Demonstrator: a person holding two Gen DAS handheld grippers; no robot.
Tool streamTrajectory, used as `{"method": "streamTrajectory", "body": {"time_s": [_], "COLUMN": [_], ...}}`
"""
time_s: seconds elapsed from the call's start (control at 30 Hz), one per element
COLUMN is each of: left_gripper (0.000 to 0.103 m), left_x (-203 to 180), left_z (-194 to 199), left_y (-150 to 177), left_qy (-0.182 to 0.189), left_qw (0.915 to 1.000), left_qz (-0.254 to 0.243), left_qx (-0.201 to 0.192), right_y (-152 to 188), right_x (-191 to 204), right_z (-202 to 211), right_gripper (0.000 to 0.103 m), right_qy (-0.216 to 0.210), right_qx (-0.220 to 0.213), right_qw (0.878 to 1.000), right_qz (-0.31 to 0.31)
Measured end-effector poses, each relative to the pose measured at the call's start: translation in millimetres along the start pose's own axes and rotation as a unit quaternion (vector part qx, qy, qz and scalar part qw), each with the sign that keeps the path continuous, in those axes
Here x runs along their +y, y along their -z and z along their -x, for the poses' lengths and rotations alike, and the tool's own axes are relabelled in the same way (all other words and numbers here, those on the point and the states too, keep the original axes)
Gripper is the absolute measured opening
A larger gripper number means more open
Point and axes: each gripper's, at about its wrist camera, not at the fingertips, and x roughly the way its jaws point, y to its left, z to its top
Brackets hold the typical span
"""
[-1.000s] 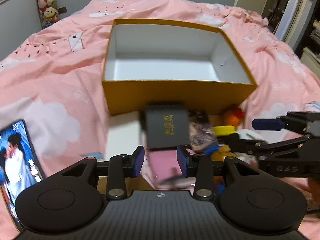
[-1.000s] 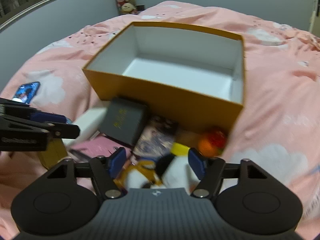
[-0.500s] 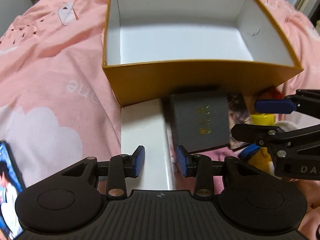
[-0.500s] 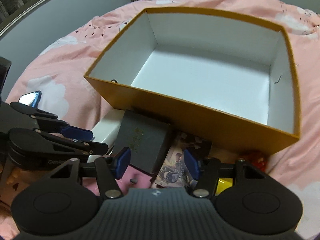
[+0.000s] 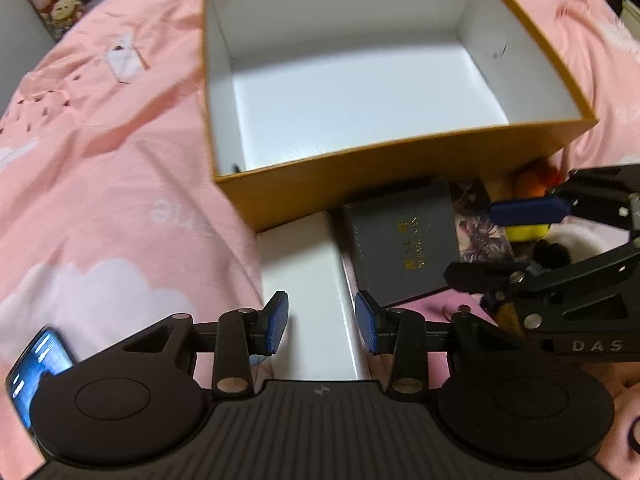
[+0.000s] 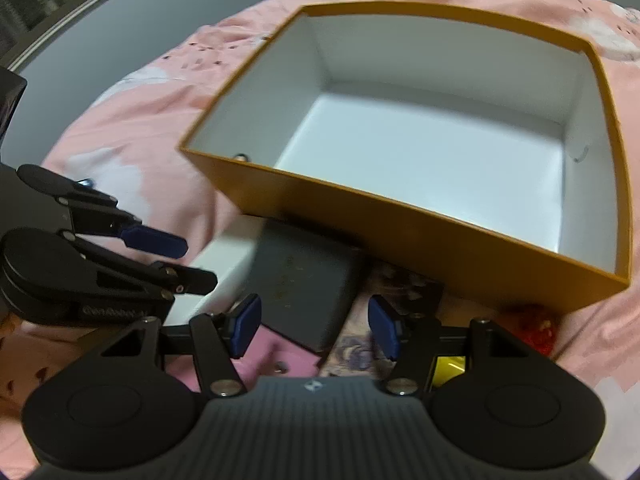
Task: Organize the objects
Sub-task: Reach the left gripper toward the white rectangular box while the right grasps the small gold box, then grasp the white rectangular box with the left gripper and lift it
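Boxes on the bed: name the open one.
The large orange box, lidless with a bare white inside. The white box and dark grey box beside it lie closed.

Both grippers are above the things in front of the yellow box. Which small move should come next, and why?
Probably lower the left gripper and close it on the white box. Its open jaws already straddle that box without pressing it, and the yellow box behind stands empty.

orange box [image 5: 404,168] interior free, clutter [image 5: 404,248] crowding its front
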Motion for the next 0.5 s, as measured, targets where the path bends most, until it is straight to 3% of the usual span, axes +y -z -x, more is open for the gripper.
{"method": "streamTrajectory", "body": {"time_s": [0.5], "left_gripper": [0.045], "left_x": [37.2], "left_z": [50.7], "left_y": [41.1], "left_qy": [0.01], "left_qw": [0.9943], "left_qz": [0.089], "left_qx": [-0.058], "right_y": [18.1], "right_x": [79.8], "right_z": [23.0], "right_gripper": [0.04], "right_qy": [-0.114], "right_qx": [0.024], "right_qw": [0.989], "right_qz": [0.094]}}
